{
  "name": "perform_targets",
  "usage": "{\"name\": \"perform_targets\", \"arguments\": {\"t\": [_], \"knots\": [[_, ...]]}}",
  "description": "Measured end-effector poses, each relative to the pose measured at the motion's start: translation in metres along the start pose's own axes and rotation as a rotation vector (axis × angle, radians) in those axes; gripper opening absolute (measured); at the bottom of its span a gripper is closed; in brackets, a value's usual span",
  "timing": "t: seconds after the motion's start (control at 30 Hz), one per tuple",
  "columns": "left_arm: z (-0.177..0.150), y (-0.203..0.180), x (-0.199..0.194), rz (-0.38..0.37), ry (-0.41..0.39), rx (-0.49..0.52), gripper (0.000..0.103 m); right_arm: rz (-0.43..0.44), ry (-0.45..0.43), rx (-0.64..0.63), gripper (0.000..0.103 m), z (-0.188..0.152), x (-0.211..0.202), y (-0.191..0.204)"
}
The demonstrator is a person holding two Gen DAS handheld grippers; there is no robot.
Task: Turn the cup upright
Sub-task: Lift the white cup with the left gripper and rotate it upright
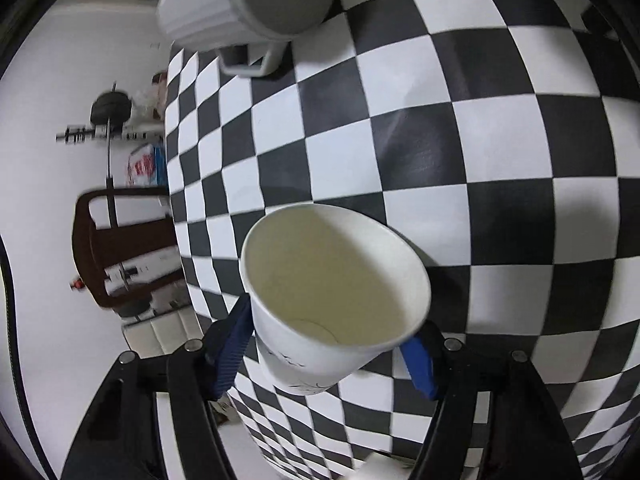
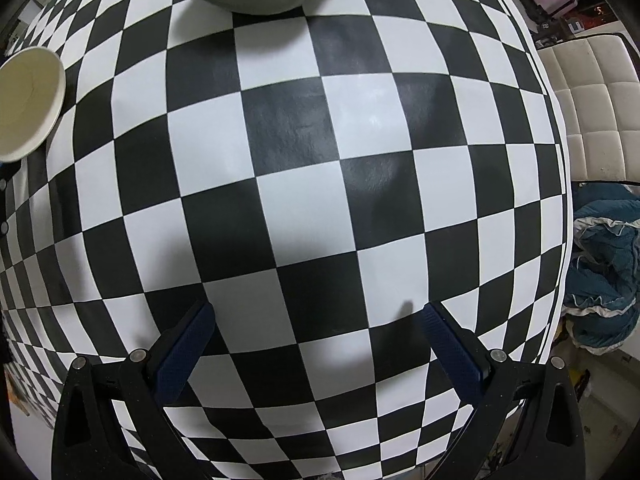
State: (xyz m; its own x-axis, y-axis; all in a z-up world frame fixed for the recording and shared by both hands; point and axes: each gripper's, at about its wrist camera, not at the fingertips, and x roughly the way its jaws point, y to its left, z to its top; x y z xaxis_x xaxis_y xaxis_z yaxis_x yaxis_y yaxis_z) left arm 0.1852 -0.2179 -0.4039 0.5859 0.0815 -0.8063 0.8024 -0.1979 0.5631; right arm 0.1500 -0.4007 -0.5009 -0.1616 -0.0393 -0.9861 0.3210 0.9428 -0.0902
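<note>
Paper cup (image 1: 336, 280) clamped between the blue pads (image 1: 230, 344) of the left gripper (image 1: 326, 350), mouth tipped toward the camera so the pale inside and round bottom show. Held above the checkered table (image 1: 500, 152), toward its left edge, not resting on it as far as the left wrist view shows. Seen from the right wrist view as a round rim (image 2: 28, 104) at the far left, again with the opening facing the lens.

Picked up, then, but judged not yet upright: mouth tilted rather than straight up, base hidden behind the body. Left to do, most likely: finish the turn, lower the base flat onto the table, let go.

Right gripper (image 2: 316, 352) spread wide over the checks near the table's near edge, nothing between the pads, well apart from the cup.

Farther out, a grey ribbed mug (image 1: 240, 4) with a handle at the far side of the table, apparently lying on its side with its flat end toward the left lens. Beyond the right edge, a white padded chair (image 2: 588, 104) and a blue blanket (image 2: 604, 272).
</note>
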Motion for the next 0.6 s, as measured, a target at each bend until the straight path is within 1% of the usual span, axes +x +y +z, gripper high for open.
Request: {"name": "perform_targets", "arguments": {"t": [0.03,0.13,0.17,0.33,0.37,0.47,0.57,0.6], "knots": [[-0.002,0.003,0.0,-0.012,0.007,-0.024,0.065,-0.002,-0.004,0.0,0.103,0.0,-0.001,-0.001],[-0.01,0.011,-0.006,-0.067,0.039,-0.143,0.065,-0.005,-0.016,-0.001,0.103,-0.003,-0.004,-0.006],[-0.016,0.015,-0.011,-0.1,0.05,-0.205,0.065,-0.007,-0.021,-0.002,0.103,-0.005,-0.004,-0.008],[-0.04,0.023,-0.03,-0.232,0.103,-0.447,0.065,-0.012,-0.043,-0.001,0.103,-0.02,-0.01,-0.018],[-0.048,0.023,-0.035,-0.264,0.118,-0.508,0.065,-0.012,-0.046,0.0,0.103,-0.023,-0.011,-0.018],[-0.069,0.019,-0.047,-0.345,0.151,-0.674,0.065,-0.014,-0.045,0.003,0.103,-0.039,-0.008,-0.024],[-0.093,0.003,-0.061,-0.443,0.18,-0.841,0.065,-0.013,-0.036,0.008,0.103,-0.063,-0.005,-0.029],[-0.098,-0.003,-0.064,-0.474,0.187,-0.883,0.065,-0.01,-0.032,0.011,0.103,-0.071,-0.003,-0.028]]}}
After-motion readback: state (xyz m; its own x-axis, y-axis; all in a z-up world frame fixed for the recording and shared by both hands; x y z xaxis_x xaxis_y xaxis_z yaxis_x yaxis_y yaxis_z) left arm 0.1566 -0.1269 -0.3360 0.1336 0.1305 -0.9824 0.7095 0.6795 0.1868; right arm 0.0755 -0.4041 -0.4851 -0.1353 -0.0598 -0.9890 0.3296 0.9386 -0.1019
